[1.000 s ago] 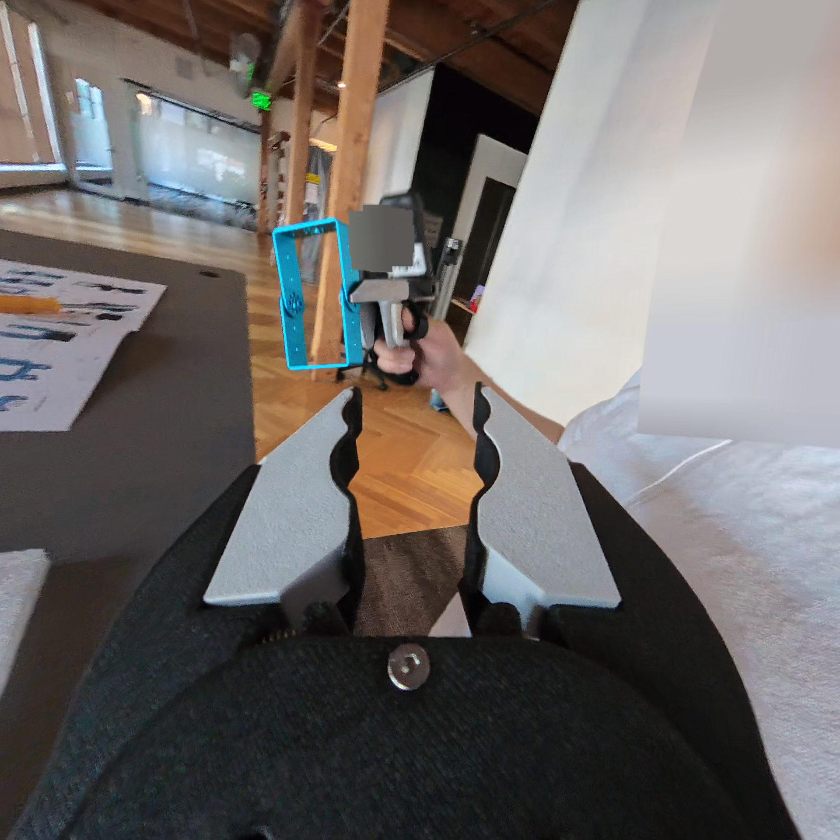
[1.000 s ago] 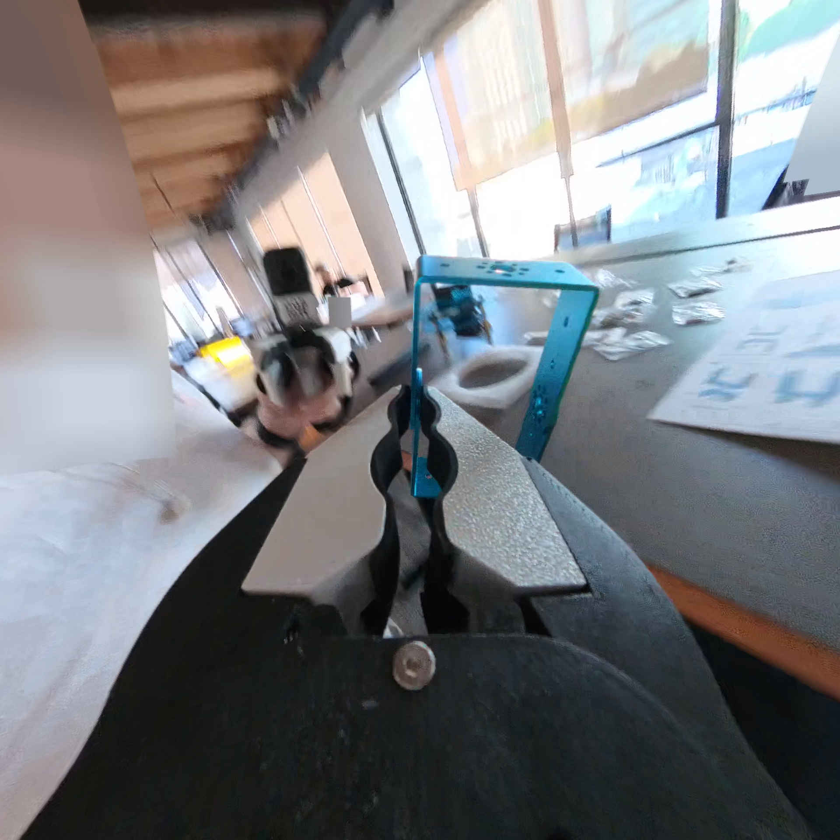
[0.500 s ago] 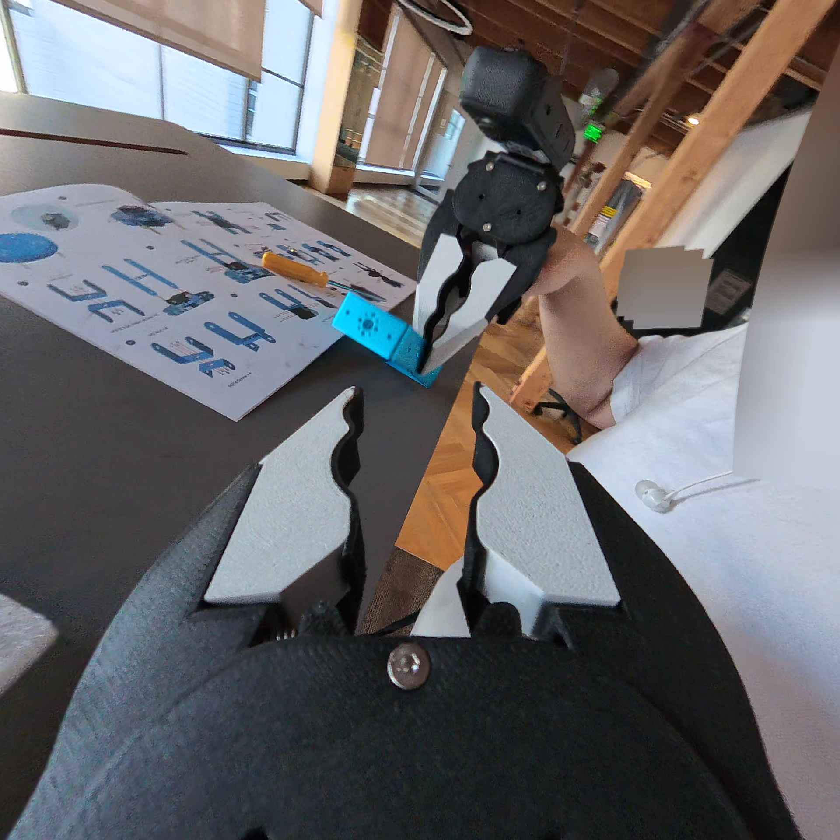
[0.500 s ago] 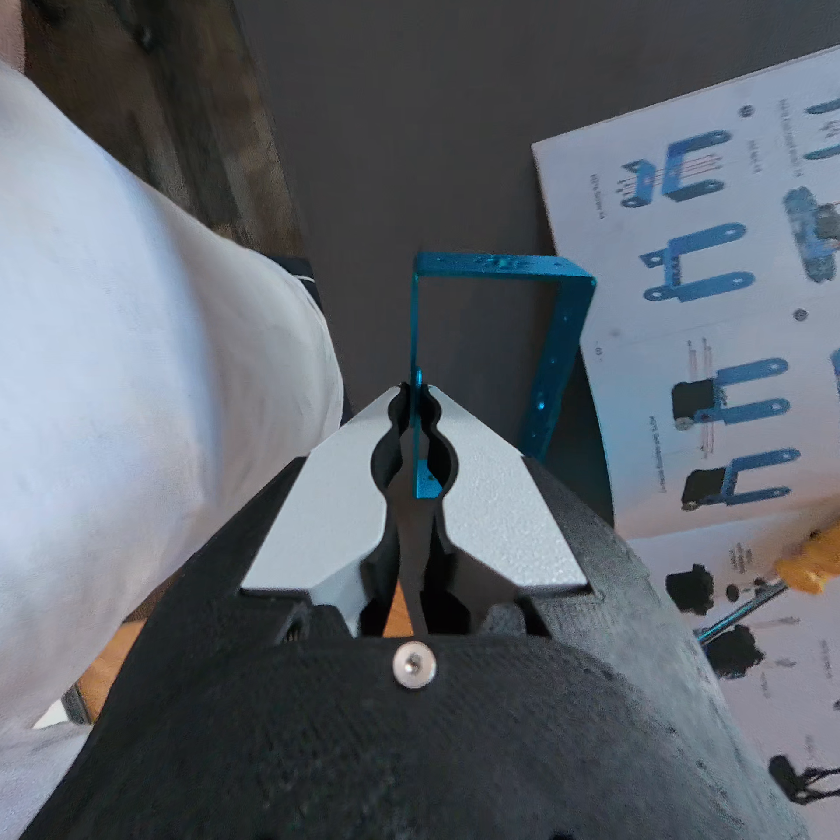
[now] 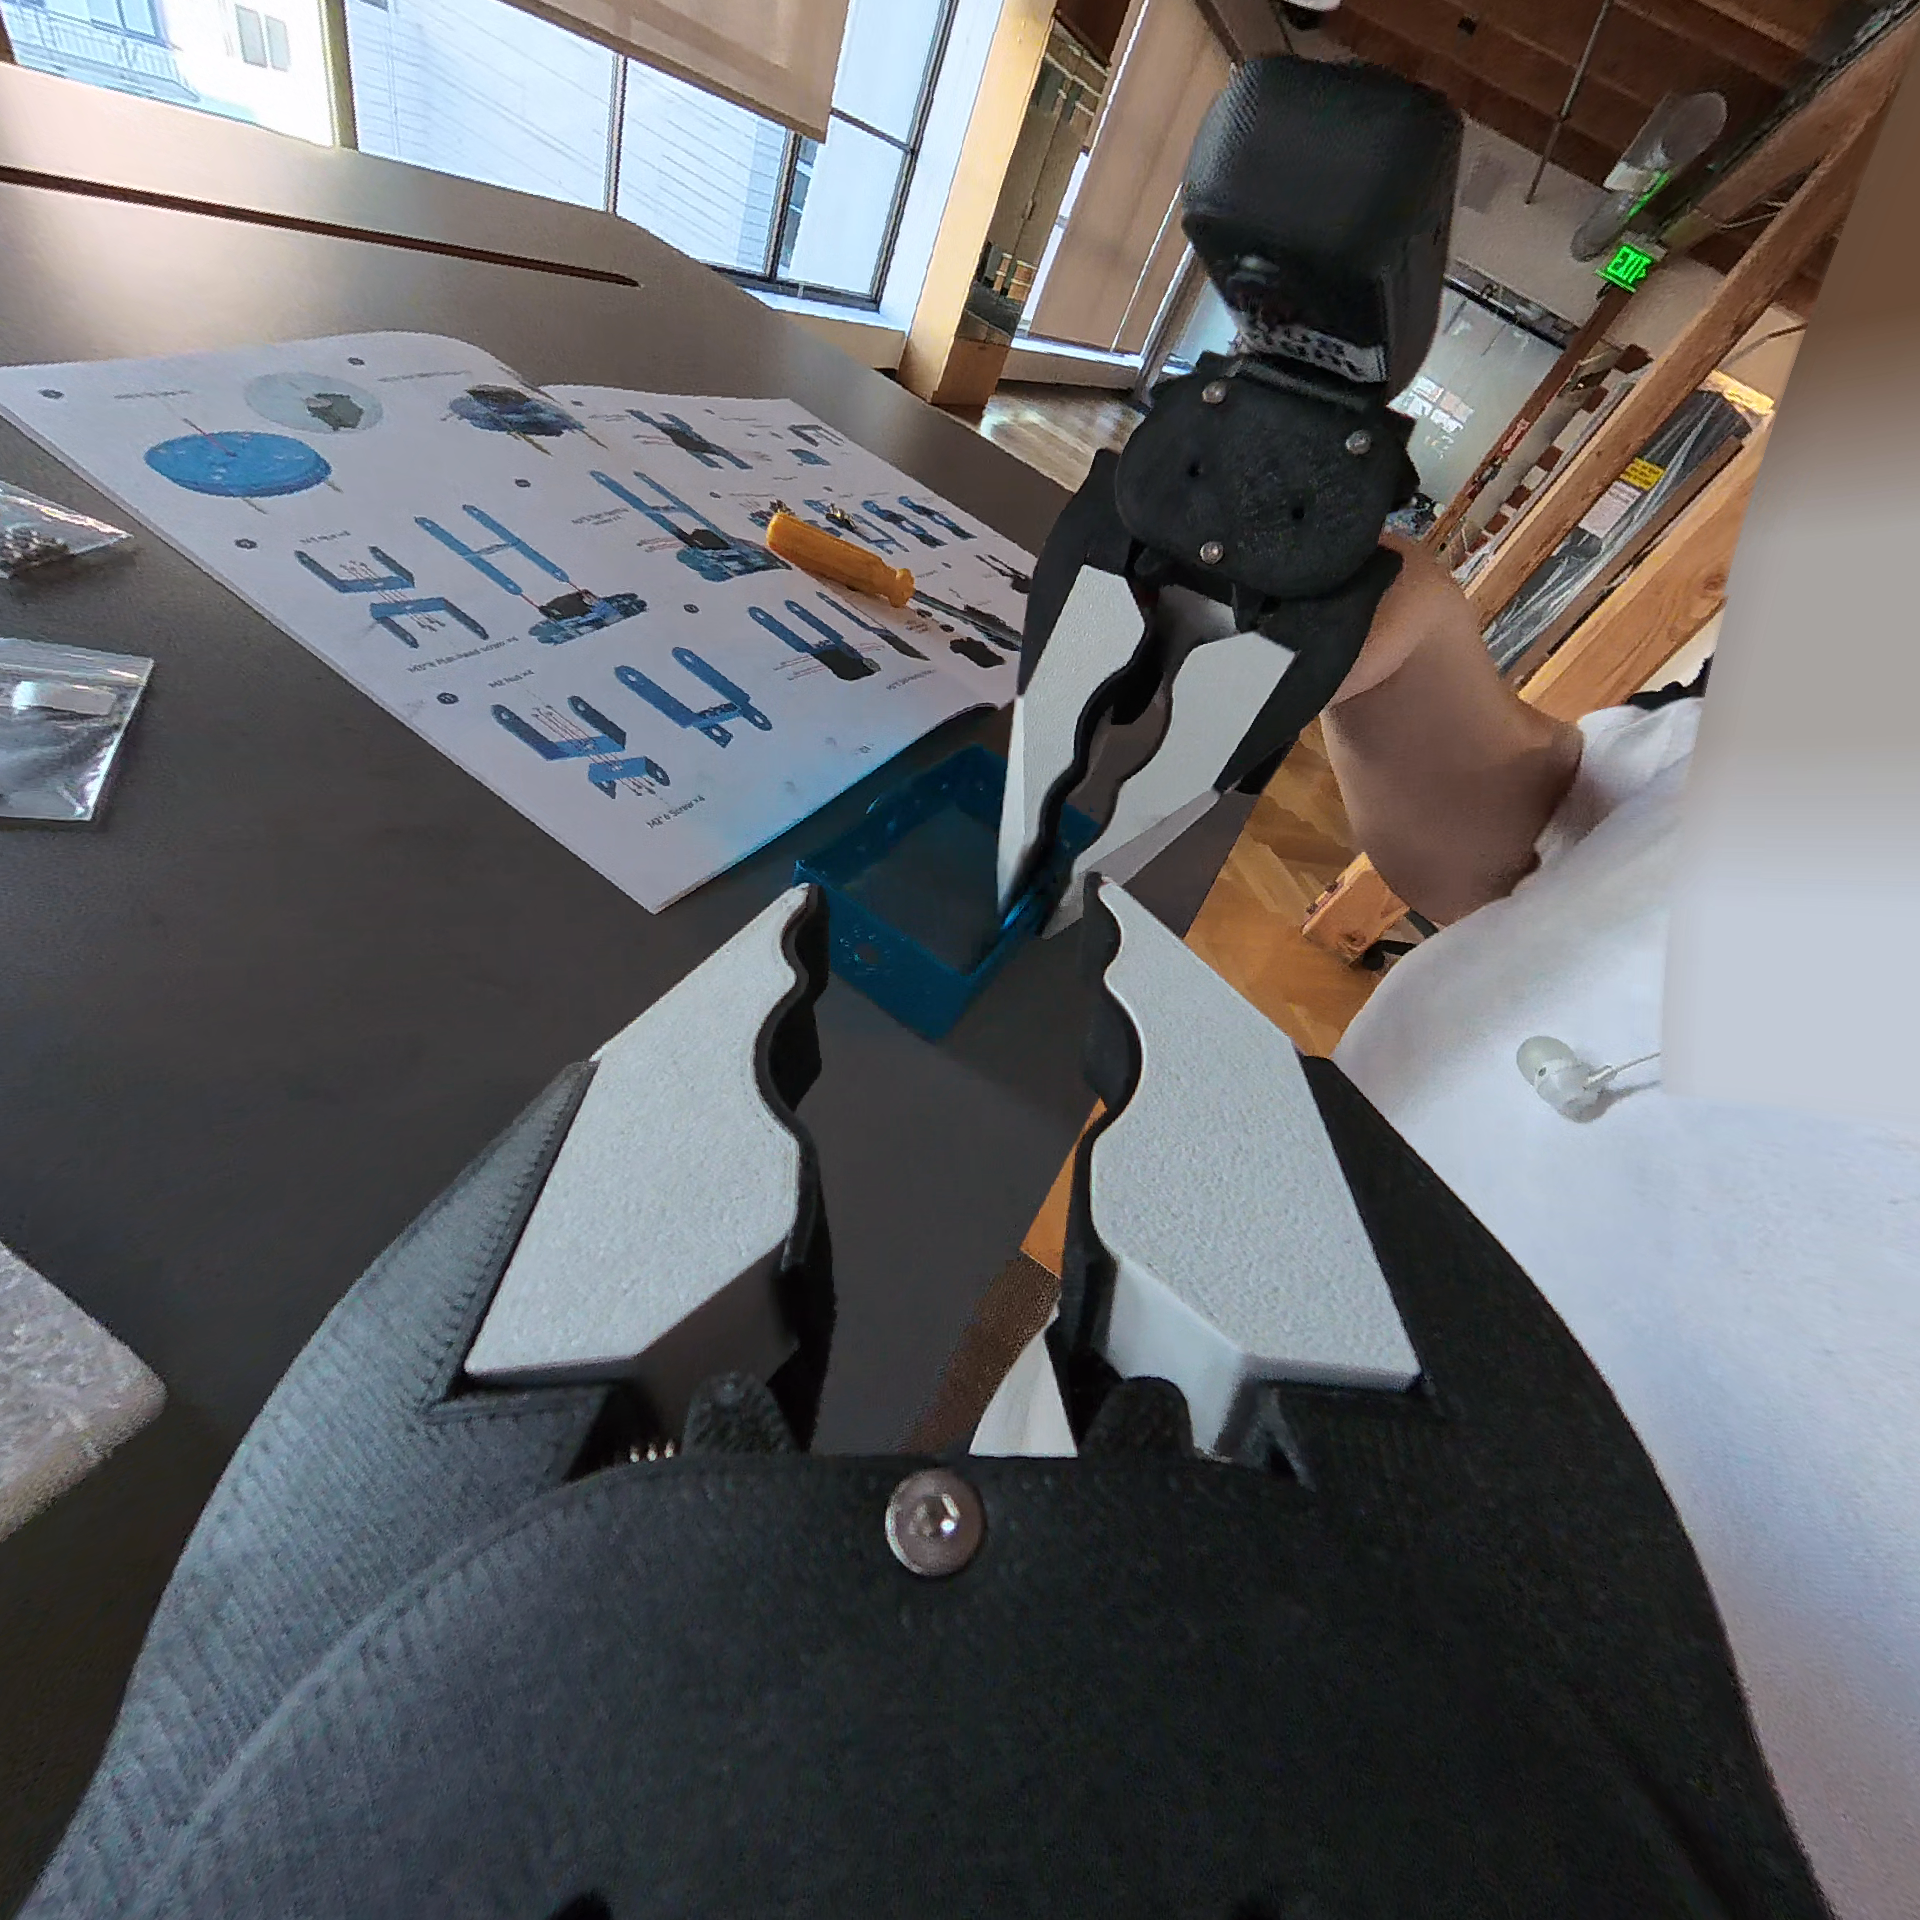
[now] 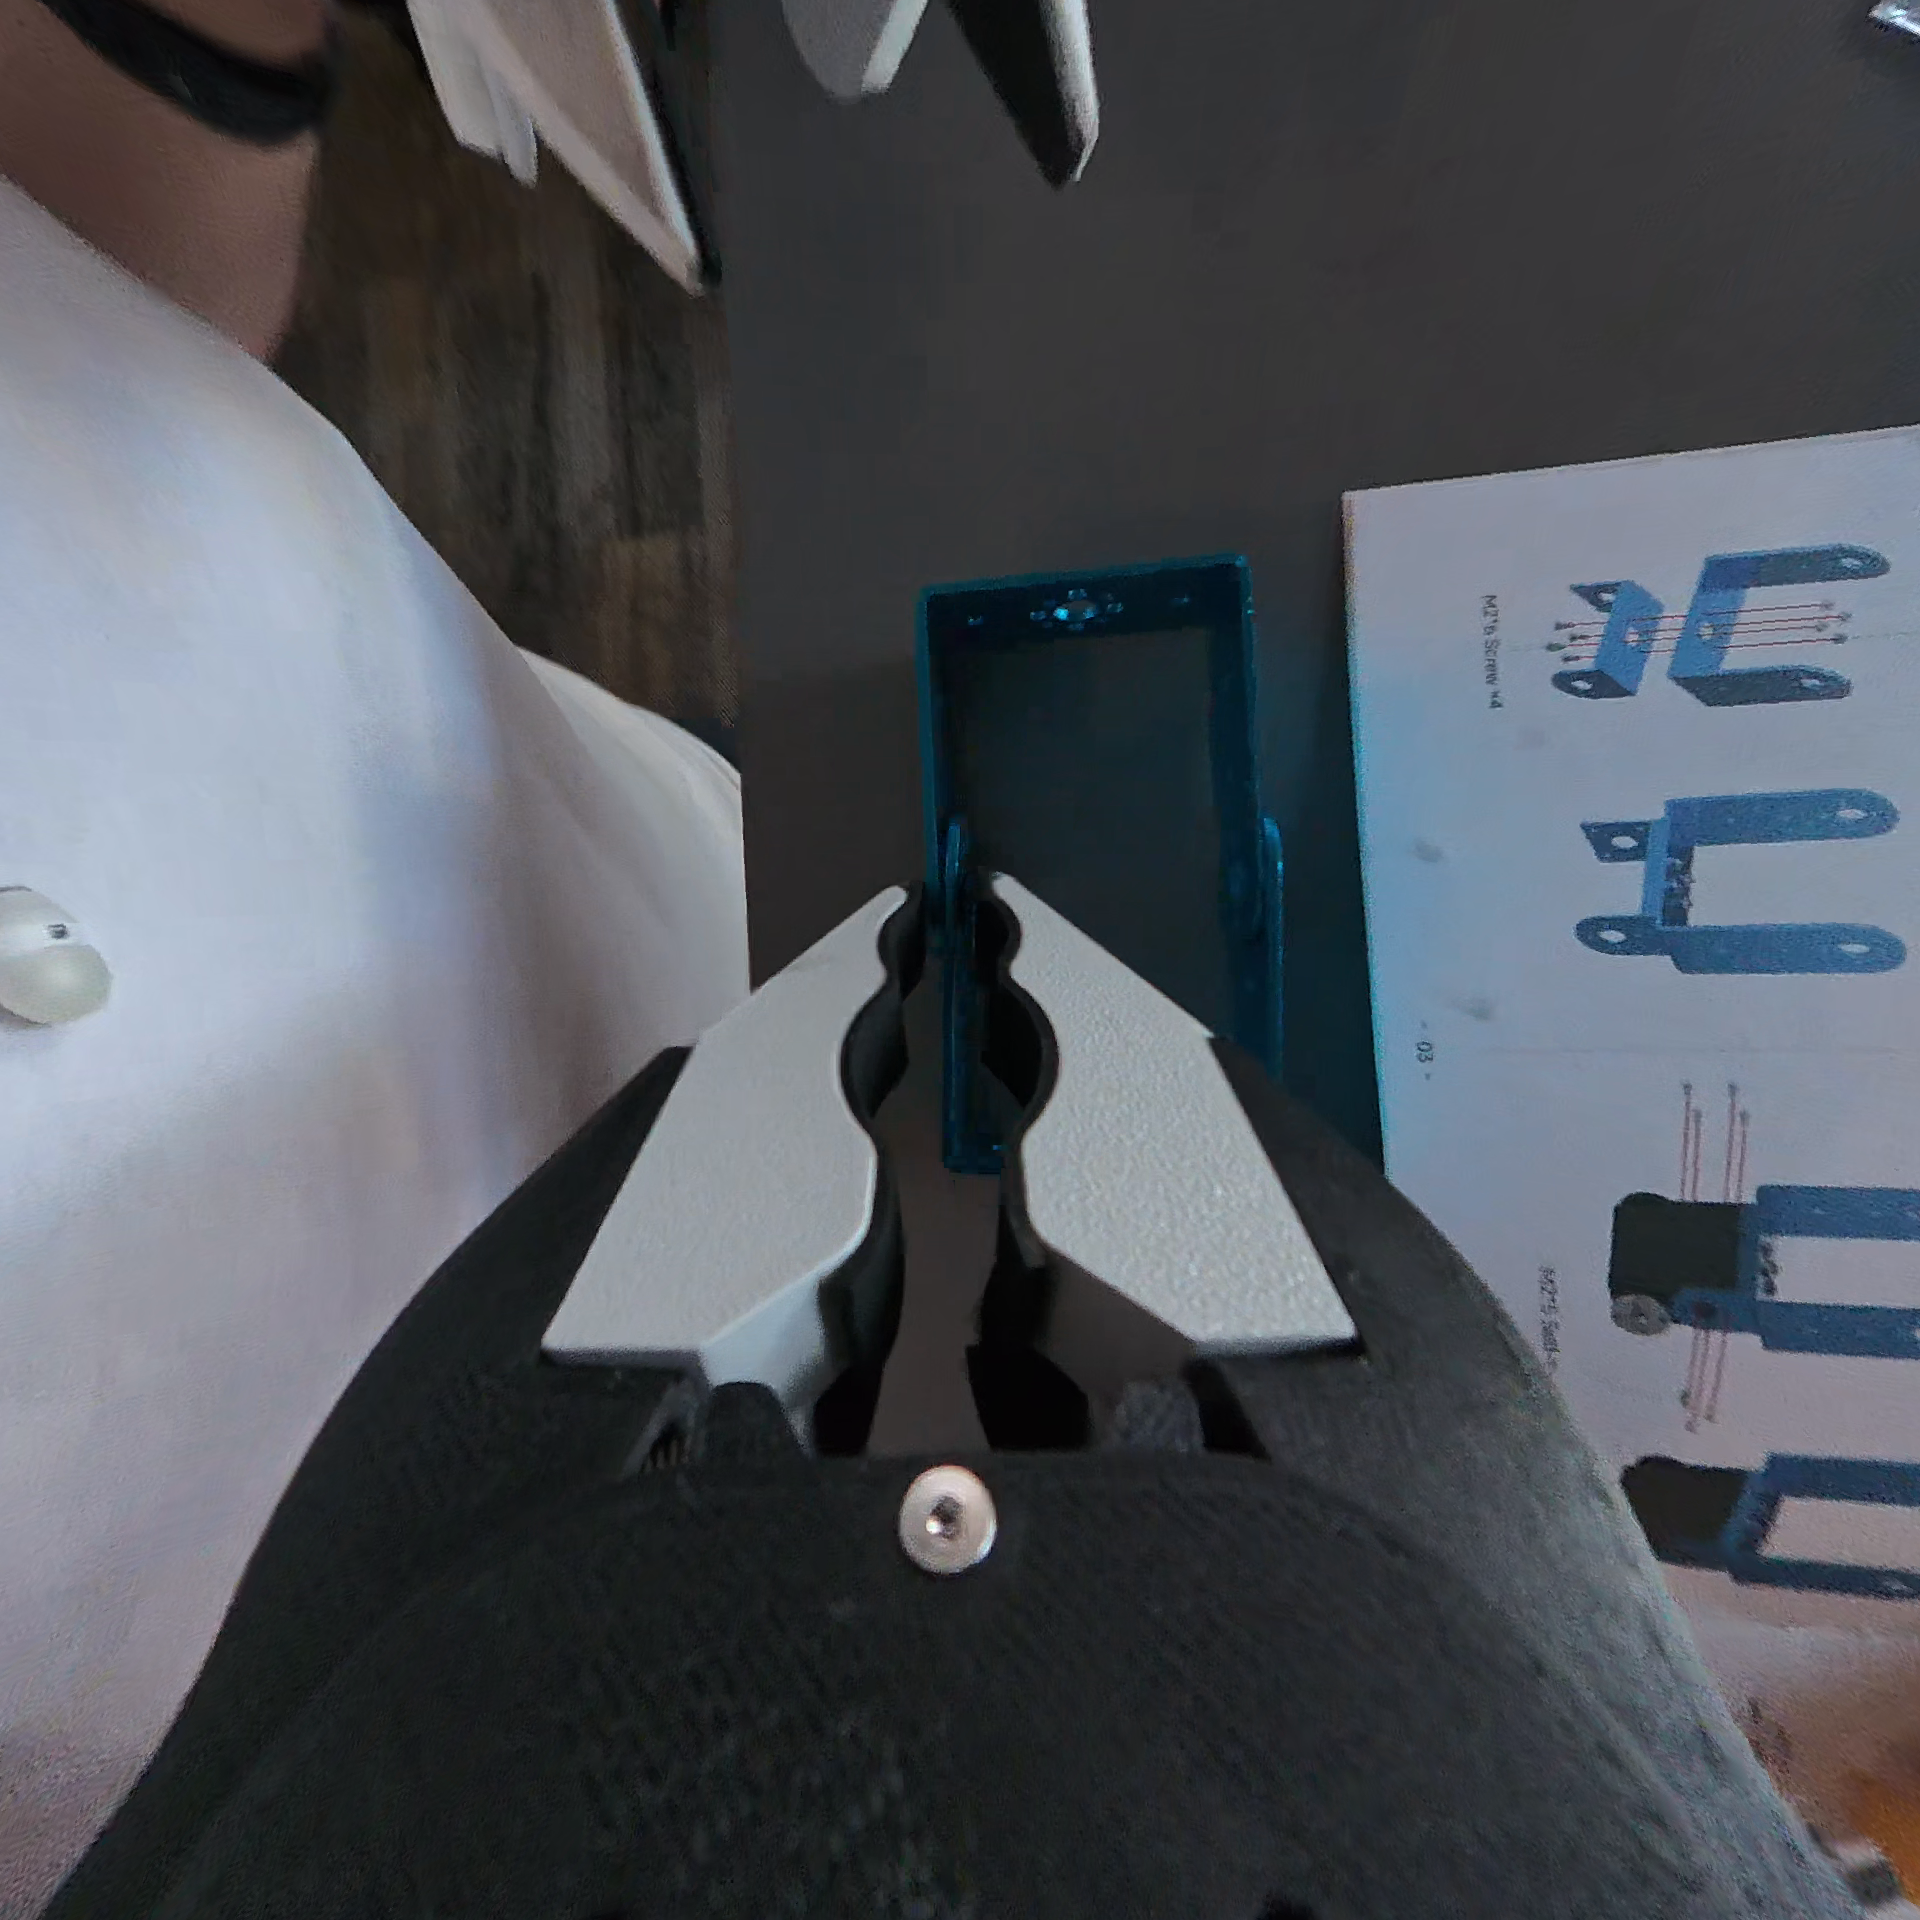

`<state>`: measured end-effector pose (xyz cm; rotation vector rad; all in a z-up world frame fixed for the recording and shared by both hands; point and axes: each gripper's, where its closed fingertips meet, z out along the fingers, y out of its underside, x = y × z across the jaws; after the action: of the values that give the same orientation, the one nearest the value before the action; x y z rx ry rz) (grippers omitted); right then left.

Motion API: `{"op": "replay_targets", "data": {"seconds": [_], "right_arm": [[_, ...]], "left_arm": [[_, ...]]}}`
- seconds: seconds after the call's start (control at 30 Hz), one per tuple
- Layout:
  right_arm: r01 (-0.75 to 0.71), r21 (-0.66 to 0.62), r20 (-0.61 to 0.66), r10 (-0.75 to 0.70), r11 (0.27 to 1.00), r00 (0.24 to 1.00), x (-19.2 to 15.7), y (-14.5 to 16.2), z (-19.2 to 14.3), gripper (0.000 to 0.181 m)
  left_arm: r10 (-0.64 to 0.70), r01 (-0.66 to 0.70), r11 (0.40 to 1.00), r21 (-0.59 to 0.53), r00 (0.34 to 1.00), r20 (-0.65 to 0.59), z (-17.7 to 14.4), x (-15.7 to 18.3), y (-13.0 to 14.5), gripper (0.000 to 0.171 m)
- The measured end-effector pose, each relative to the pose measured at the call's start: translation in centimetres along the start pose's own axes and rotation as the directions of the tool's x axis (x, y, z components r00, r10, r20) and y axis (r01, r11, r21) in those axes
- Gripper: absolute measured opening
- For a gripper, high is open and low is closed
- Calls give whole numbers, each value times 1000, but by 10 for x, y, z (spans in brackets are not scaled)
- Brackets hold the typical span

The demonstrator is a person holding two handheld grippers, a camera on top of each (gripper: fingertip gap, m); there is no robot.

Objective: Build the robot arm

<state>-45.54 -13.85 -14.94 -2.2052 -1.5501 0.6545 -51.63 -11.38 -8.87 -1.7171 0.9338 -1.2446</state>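
A blue U-shaped metal bracket [image 5: 914,961] rests on the dark table [image 5: 312,987] near its front edge, beside an instruction sheet. My right gripper [image 6: 956,891] points down at the table and is shut on one arm of the bracket [image 6: 1081,615]. It also shows in the left wrist view [image 5: 1039,904], with a hand behind it. My left gripper [image 5: 954,902] is open and empty. It hovers low over the table just short of the bracket, with its fingertips close to the bracket's near wall. Its fingers [image 6: 623,177] show at the top of the right wrist view.
A printed instruction sheet [image 5: 540,582] lies behind the bracket, with a yellow-handled screwdriver [image 5: 840,559] on it. Small plastic bags of parts [image 5: 62,717] lie at the left. A white padded item [image 5: 52,1382] sits at the near left. A person's white shirt [image 5: 1662,1299] fills the right. There is about 10 cm between the tips of the two grippers.
My right gripper has brought the bracket down from mid-air onto the table beside the sheet. My left gripper has swung toward the table and closed in on the bracket, staying open.
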Motion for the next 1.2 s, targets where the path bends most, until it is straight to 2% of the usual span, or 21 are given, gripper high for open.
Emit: {"op": "replay_targets", "data": {"seconds": [0.07, 0.13, 0.2, 0.3, 0.4, 0.47, 0.53, 0.6, 0.67, 0.77, 0.83, 1.0, 1.07, 1.2], "right_arm": [[-26, 75, 44, 23, 997, 999, -2, -5, -6, 36], [-54, 162, 57, 45, 985, 997, -1, -7, -23, 36], [-107, 269, -7, 113, 957, 994, 14, -3, -47, 32], [-273, 372, -78, 322, 887, 943, 48, 21, -72, 21], [-390, 443, 22, 426, 807, 905, 54, 20, -75, 22], [-361, 423, 1, 398, 831, 917, 53, 17, -65, 25], [-322, 361, -74, 371, 875, 926, 56, 18, -53, 27], [-300, 266, -105, 337, 916, 936, 54, 20, -39, 26], [-272, 151, -125, 292, 950, 948, 51, 27, -29, 17], [-251, 83, -191, 263, 964, 946, 58, 33, -33, 6], [-220, 70, -256, 230, 973, 939, 65, 38, -39, 5], [-178, 106, -318, 203, 978, 926, 73, 40, -55, 5], [-129, 125, -305, 161, 984, 939, 71, 35, -63, 5], [141, 106, -181, -120, 984, 976, 48, 24, -65, 4]], "left_arm": [[2, -2, 1000, -12, 1000, 1, 3, -3, 2, 48], [6, -6, 999, -36, 1000, 8, 5, -5, 6, 48], [-6, 8, 998, -61, 999, 47, 9, -11, 8, 47], [-35, 43, 994, -101, 997, 75, 19, -13, 11, 45], [-47, 66, 985, -161, 991, 122, 31, -17, 17, 41], [-89, 115, 973, -201, 987, 133, 38, -17, 24, 35], [-146, 176, 956, -233, 979, 141, 45, -17, 31, 32], [-184, 221, 943, -251, 970, 161, 48, -20, 35, 24], [-177, 221, 943, -248, 966, 188, 48, -24, 35, 12], [-179, 225, 946, -235, 963, 202, 49, -27, 33, 8], [-172, 217, 944, -249, 967, 189, 50, -26, 33, 7], [-57, 88, 926, -368, 994, 95, 51, -23, 34, 5], [-7, 25, 910, -415, 999, 44, 51, -23, 34, 5], [47, -95, 869, -485, 993, -110, 57, -22, 34, 4]]}}
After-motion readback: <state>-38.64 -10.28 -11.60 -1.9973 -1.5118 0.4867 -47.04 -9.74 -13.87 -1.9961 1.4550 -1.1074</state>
